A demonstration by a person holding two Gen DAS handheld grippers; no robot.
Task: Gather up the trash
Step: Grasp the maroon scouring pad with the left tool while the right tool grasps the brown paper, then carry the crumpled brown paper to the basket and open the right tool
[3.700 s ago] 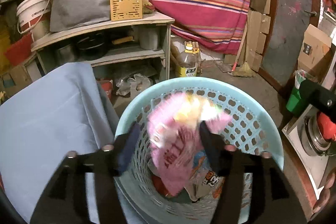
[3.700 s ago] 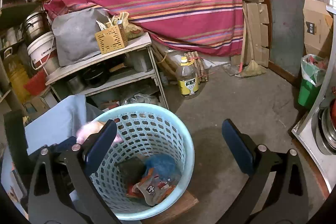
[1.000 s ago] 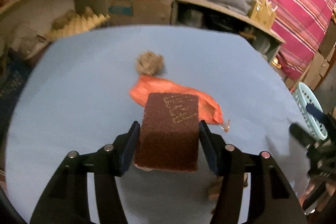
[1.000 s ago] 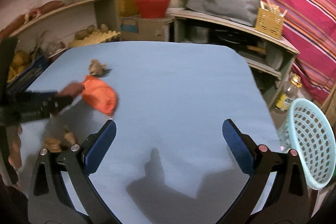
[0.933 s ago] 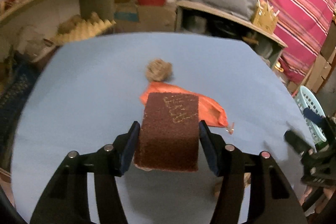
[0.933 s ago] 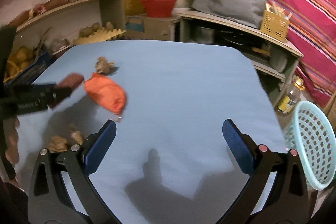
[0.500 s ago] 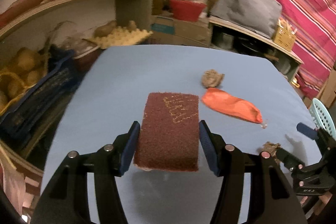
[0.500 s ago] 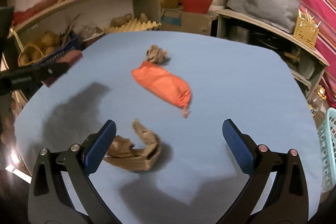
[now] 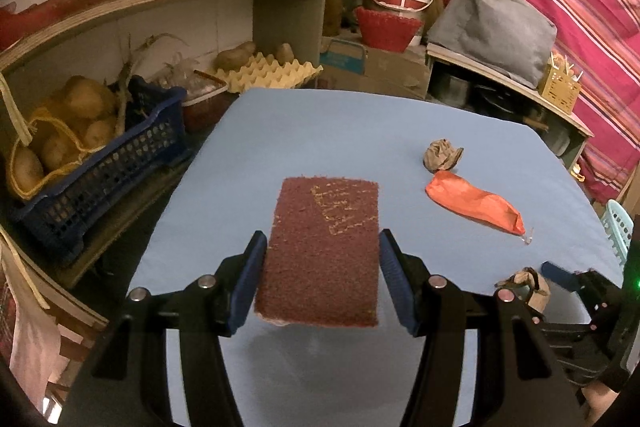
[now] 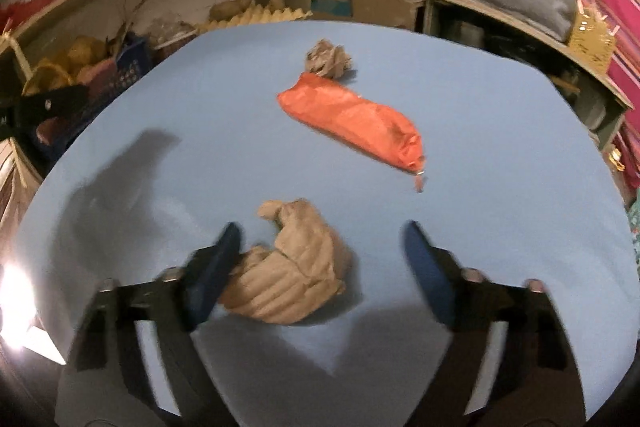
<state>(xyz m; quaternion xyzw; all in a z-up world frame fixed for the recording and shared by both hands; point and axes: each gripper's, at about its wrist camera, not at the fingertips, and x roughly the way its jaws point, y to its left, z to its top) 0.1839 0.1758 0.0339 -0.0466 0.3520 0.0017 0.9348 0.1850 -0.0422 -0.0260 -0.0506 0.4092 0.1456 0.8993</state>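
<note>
My right gripper [image 10: 320, 263] has just been closing its jaws, and the crumpled brown paper [image 10: 292, 271] lies between them on the blue table [image 10: 500, 147]. The left finger [image 10: 216, 263] looks to be touching the wad's near-left edge; the right finger stands clear of it, so nothing is pinched yet. This paper should be very light and soft. I expect it to crush and give as the pads meet, so I would take it across its thick ridged middle, not by the loose twisted tail at its far end, which could tear or slip out.

My left gripper [image 9: 322, 279] is clamped on a dark red-brown scouring sponge [image 9: 324, 251], pads pressing its two long sides, holding it above the table.

Farther out, right of centre, lies an orange wrapper [image 10: 352, 119], flat and probably slick, with a pinched tail at its near-right end. Its puffed body seems the safer hold. Touching or just beyond its far end sits a small paper ball [image 10: 328, 59], light and springy, easy to knock away.

At the far right edge of the left view, a pale green basket [image 9: 620, 231] shows beyond the table.
</note>
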